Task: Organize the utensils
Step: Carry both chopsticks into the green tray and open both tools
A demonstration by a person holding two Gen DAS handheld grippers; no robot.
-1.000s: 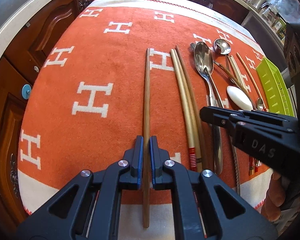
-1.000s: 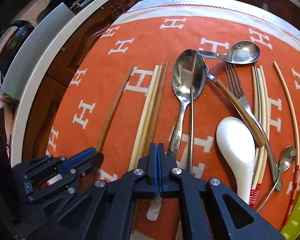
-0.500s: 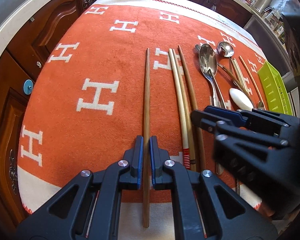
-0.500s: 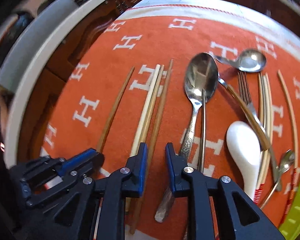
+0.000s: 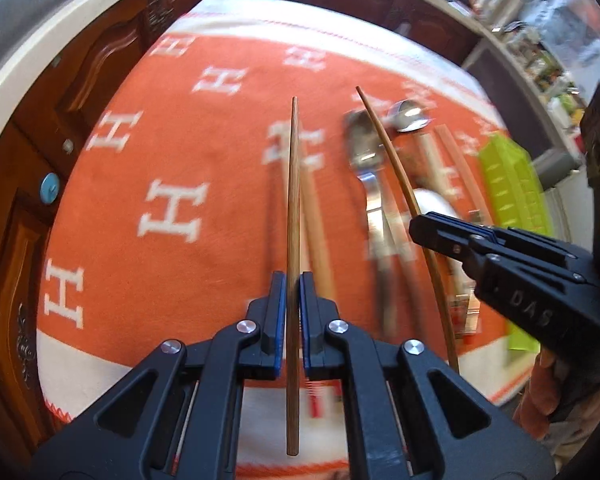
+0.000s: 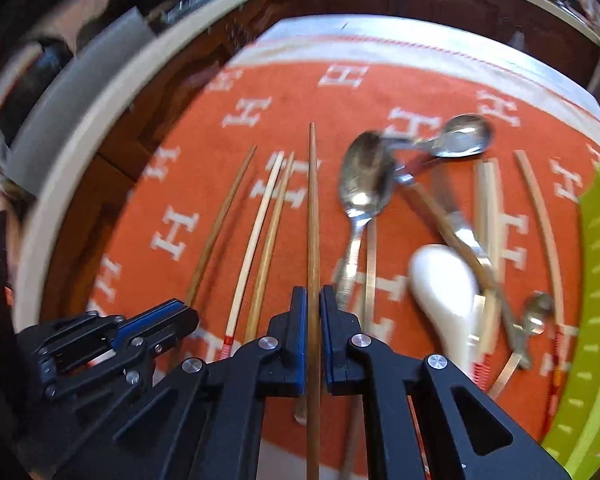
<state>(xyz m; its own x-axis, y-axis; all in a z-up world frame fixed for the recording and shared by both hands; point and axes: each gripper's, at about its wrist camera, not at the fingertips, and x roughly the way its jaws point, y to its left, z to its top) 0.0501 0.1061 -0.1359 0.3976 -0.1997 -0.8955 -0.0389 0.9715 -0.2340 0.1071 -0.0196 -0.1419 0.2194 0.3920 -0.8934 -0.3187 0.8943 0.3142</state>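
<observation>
1. Left gripper has its fingers clamped on a brown chopstick, which is lifted above the orange cloth.
2. Right gripper pinches a second brown chopstick, also raised off the cloth.
3. Two pale chopsticks lie on the cloth between the grippers.
4. Spoons, such as the big metal spoon and the white spoon, rest to the right.
5. Green tray sits at the far right edge.

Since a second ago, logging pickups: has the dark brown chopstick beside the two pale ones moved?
Yes. The right gripper now clamps the dark brown chopstick, lifted off the orange cloth and shifted right of the pale chopsticks.
</observation>
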